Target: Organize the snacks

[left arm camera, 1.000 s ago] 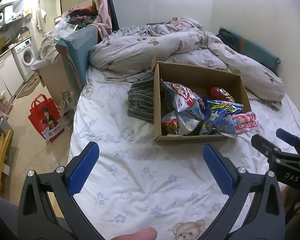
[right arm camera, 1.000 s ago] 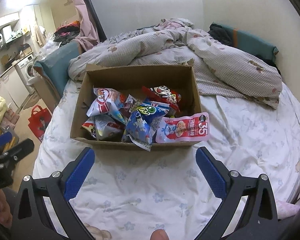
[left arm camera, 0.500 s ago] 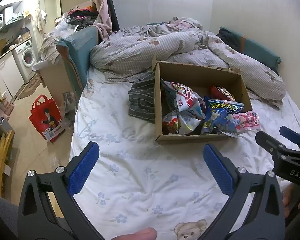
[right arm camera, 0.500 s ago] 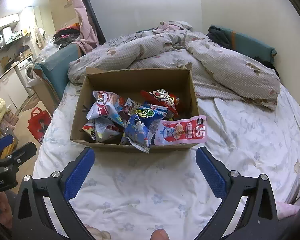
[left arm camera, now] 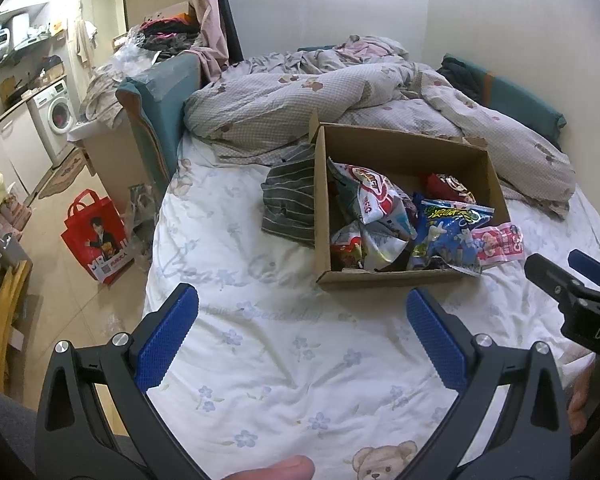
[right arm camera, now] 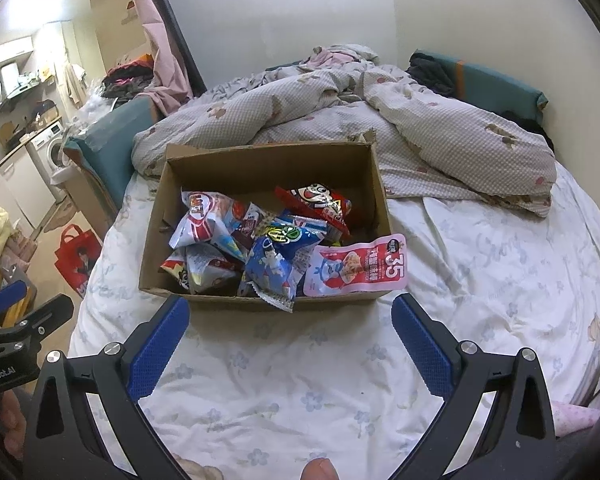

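On the bed (right arm camera: 300, 364), snack packets (right arm camera: 268, 240) lie heaped in the cardboard box (right arm camera: 156, 240), a pink packet (right arm camera: 356, 266) draped over its near-right rim. Left gripper (left arm camera: 300, 328) and right gripper (right arm camera: 290, 330) hover short, jaws spread, empty; sorting could be starting or done

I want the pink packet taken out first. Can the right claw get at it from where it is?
Probably yes. The pink packet lies atop the box's near right corner, overhanging the rim, and the open right claw faces it with only bare sheet between.
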A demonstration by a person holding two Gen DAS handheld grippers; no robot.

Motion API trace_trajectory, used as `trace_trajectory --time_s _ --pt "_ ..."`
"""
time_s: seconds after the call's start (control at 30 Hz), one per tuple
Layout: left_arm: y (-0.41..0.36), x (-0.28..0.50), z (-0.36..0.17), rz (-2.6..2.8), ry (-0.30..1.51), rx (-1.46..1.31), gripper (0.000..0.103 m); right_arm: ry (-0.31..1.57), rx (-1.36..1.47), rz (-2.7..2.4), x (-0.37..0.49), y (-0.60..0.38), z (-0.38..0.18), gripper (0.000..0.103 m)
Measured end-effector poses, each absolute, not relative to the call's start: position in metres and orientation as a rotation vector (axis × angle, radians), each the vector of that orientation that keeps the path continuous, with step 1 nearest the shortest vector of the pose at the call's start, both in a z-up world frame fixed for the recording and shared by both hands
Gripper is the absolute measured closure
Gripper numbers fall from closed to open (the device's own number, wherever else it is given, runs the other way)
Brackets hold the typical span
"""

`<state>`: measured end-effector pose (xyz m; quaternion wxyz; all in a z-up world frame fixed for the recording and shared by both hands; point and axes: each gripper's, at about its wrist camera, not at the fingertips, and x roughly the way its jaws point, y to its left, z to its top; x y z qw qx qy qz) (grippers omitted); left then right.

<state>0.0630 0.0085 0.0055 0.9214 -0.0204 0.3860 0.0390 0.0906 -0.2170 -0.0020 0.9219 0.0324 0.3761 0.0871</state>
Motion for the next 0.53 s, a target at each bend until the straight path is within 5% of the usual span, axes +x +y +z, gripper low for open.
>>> trace_trajectory --time_s 0.53 --pt "0.0076 0.0632 0.0030 0.073 0.794 -0.045 0.000 0.774 0.077 0.168 0.0907 -0.2204 -0.0022 0.000"
